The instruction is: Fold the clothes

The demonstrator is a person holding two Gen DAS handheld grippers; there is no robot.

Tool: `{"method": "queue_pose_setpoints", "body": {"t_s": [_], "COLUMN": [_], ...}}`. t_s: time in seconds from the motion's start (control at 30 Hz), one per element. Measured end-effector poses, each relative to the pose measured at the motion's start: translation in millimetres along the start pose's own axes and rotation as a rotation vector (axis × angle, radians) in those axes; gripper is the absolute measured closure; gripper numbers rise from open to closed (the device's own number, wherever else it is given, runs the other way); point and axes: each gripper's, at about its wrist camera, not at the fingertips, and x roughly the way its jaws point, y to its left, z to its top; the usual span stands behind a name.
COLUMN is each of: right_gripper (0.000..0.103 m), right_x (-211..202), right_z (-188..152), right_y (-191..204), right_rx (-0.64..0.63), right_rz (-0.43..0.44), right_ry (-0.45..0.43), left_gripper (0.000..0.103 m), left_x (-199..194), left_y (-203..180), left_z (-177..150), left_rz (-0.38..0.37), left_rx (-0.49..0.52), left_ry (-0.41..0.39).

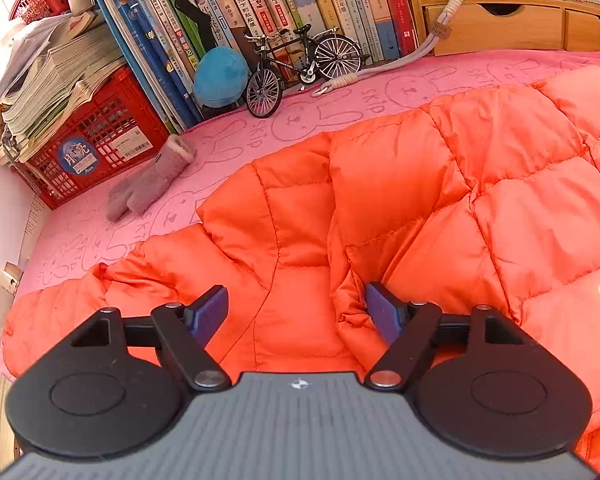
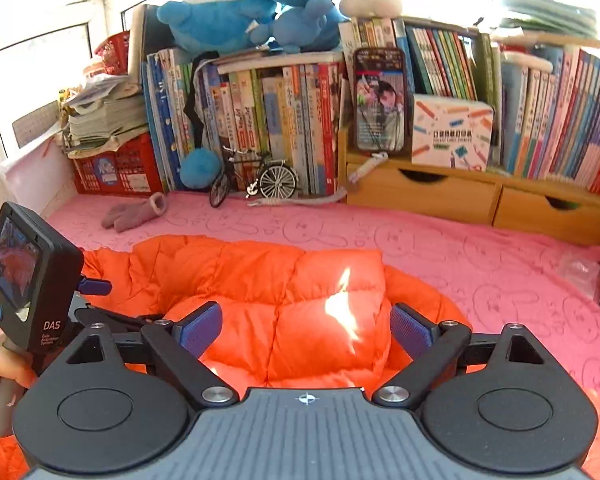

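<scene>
You hold both tools, left tool (image 1: pixel 296 312) and right tool (image 2: pixel 306 326), spread apart and empty over the orange puffer jacket (image 1: pixel 420 200) bunched along the pink-covered desk's (image 2: pixel 480 264) near edge, presumably ready to pinch fabric.

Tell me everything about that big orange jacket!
The jacket is bright orange and puffy, stitched into quilted squares, with a smooth, slightly shiny fabric. It lies rumpled and partly folded over itself on the pink bunny-print cloth. A patch of sunlight glows on it. The left gripper and right gripper both hover open just above it, gripping nothing. A pinkish glove lies apart from it.
</scene>
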Motion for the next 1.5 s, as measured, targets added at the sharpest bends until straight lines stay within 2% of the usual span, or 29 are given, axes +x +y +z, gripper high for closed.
{"method": "queue_pose_setpoints", "body": {"t_s": [0.13, 0.37, 0.4, 0.53, 0.7, 1.1, 1.17, 1.27, 1.4, 1.5], "right_gripper": [0.002, 0.0, 0.0, 0.0, 0.0, 0.0, 0.0, 0.0, 0.0, 0.0], "right_x": [36.6, 83.7, 81.8, 73.3, 73.1, 73.9, 73.8, 68.4, 51.2, 31.2], "right_z": [-1.2, -44.9, -53.1, -71.0, -79.8, -94.3, -93.0, -92.8, -87.1, -75.5], "right_y": [32.7, 45.8, 40.5, 20.8, 14.9, 3.7, 3.5, 6.7, 12.3, 20.4], "right_rx": [-0.191, -0.366, -0.35, -0.285, -0.234, -0.147, -0.158, -0.256, -0.378, -0.453], "right_rz": [-0.114, -0.243, -0.251, -0.24, -0.227, -0.193, -0.188, -0.182, -0.238, -0.287], "right_ry": [-0.086, 0.069, 0.077, 0.112, 0.1, 0.075, 0.083, 0.078, 0.076, -0.046], "left_gripper": [0.025, 0.018, 0.016, 0.011, 0.004, 0.002, 0.002, 0.002, 0.002, 0.005], "left_x": [1.0, 6.0, 6.8, 8.8, 11.6, 13.2, 12.8, 10.7, 2.4, -13.7], "left_y": [-0.3, 6.8, 7.9, 10.3, 12.3, 11.9, 11.4, 11.4, 13.5, 20.2], "left_z": [-1.8, -2.6, -2.8, -4.9, -6.3, -9.5, -9.7, -10.1, -9.1, -2.2], "left_rz": [0.004, -0.009, -0.012, -0.017, -0.022, -0.013, -0.011, -0.01, 0.012, 0.046], "left_rx": [0.006, -0.033, -0.039, -0.043, -0.045, -0.038, -0.018, 0.028, 0.082, 0.085], "left_ry": [-0.008, 0.006, 0.008, 0.004, -0.003, -0.024, -0.031, -0.04, -0.045, -0.082]}}
